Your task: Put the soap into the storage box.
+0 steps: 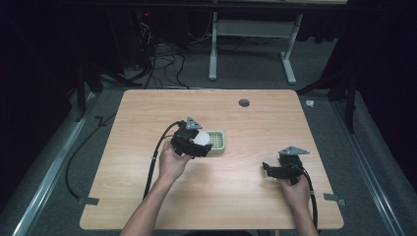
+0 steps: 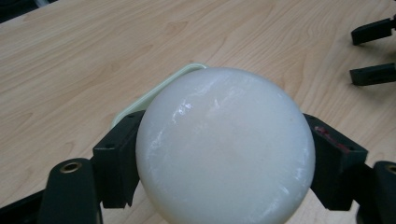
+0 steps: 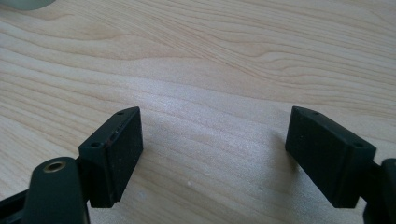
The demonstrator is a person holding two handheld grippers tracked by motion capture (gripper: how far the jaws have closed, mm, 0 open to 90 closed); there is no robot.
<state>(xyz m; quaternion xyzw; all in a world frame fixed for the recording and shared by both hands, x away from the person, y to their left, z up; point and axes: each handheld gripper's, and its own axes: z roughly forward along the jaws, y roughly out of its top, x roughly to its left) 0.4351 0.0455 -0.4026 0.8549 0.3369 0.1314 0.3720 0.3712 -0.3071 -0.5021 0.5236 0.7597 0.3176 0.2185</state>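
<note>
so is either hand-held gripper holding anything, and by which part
The left hand-held gripper clamps a white ball by its two opposite sides, beside the green tray. The right hand-held gripper holds nothing.

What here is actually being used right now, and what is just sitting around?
In use:
left gripper, jaws clamped on the white ball
pale green tray beside it
right gripper, jaws open over bare table

Lying about:
cables on the floor
grey stand behind

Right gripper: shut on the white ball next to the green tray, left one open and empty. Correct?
Sides are swapped. The left gripper is shut on the white ball by the green tray, as the left gripper view shows; the right gripper is open and empty.
</note>
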